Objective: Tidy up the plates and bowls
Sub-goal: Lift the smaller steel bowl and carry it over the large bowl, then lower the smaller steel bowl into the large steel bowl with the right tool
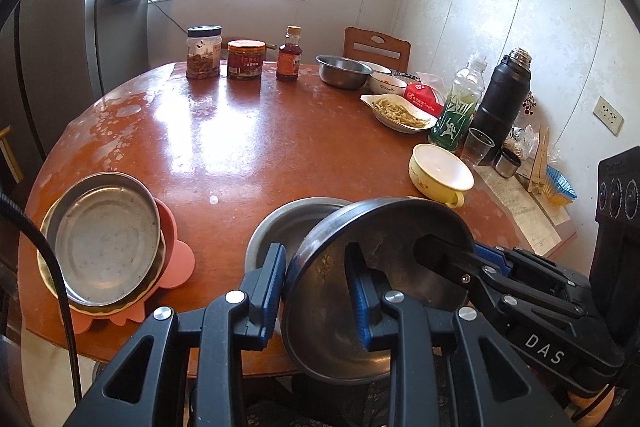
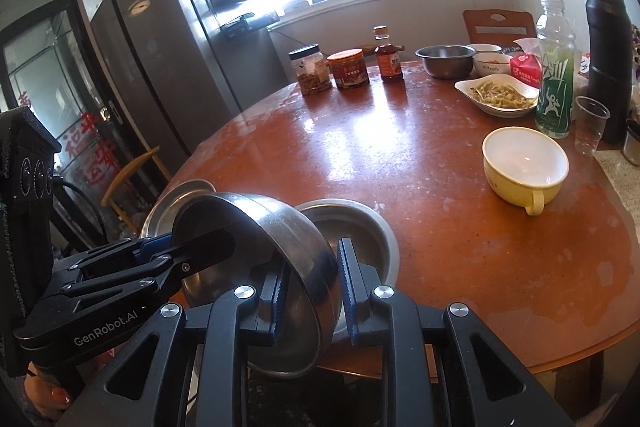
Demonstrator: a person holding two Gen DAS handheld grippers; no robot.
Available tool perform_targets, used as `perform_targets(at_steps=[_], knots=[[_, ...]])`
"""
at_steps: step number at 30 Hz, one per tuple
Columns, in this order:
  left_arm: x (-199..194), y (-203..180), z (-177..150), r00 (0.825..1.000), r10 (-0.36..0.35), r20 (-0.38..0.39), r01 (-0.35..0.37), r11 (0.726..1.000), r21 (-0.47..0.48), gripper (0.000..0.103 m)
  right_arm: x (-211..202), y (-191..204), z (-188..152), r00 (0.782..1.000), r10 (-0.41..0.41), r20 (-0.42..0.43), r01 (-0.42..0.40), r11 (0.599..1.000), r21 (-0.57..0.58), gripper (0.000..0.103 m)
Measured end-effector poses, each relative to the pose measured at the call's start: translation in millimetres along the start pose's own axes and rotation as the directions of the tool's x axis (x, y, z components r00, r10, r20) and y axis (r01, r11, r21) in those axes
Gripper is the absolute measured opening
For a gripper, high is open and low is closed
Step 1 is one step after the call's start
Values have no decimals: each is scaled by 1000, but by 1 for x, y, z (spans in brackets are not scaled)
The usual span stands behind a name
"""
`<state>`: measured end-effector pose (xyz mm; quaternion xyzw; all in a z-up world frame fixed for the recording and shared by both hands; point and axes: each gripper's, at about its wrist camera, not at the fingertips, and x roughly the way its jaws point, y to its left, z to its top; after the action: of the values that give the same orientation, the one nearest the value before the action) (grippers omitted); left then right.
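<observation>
Round steel bowl [image 1: 376, 291], tilted on edge, hangs over the near rim of the round red-brown bench [image 1: 248, 131], at abt 6 o'clock. Left gripper [image 1: 316, 291]: fingers part open, straddling the bowl's wall, one pad outside, one inside; can't tell if pads press. Right gripper [image 2: 312, 291]: same, fingers part open astride the opp. rim; in left wrist view it reaches in from 3 o'clock. Behind the bowl, touching or just beside, a shallow grey metal basin [image 2: 360, 231] sits on the bench. At 9 o'clock, a flat steel plate [image 1: 106, 239] lies atop a gold-rimmed dish and a pink flower-shaped plate [image 1: 176, 255]. Yellow handled cup-bowl w/ white inside [image 2: 524, 167] at 2 o'clock.
</observation>
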<state>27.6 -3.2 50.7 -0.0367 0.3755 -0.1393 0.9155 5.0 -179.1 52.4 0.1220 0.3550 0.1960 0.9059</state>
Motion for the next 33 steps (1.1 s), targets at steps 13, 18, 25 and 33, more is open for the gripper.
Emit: perform_targets(at_steps=[13, 18, 25, 33], knots=[[42, 6, 4, 998, 11, -56, -12, 999, -29, 30, 30, -17, -3, 998, -12, -58, 14, 999, 33, 25], [55, 10, 3, 997, 23, -77, -25, 999, -29, 30, 43, -22, -3, 996, -11, -83, 14, 999, 40, 25], [64, 15, 4, 995, 35, -91, -37, 999, -28, 30, 56, -24, -3, 994, -10, -107, 14, 999, 39, 25], [71, 21, 5, 994, 43, -98, -46, 998, -31, 30, 68, -24, -2, 992, -7, -128, 11, 999, 30, 25]])
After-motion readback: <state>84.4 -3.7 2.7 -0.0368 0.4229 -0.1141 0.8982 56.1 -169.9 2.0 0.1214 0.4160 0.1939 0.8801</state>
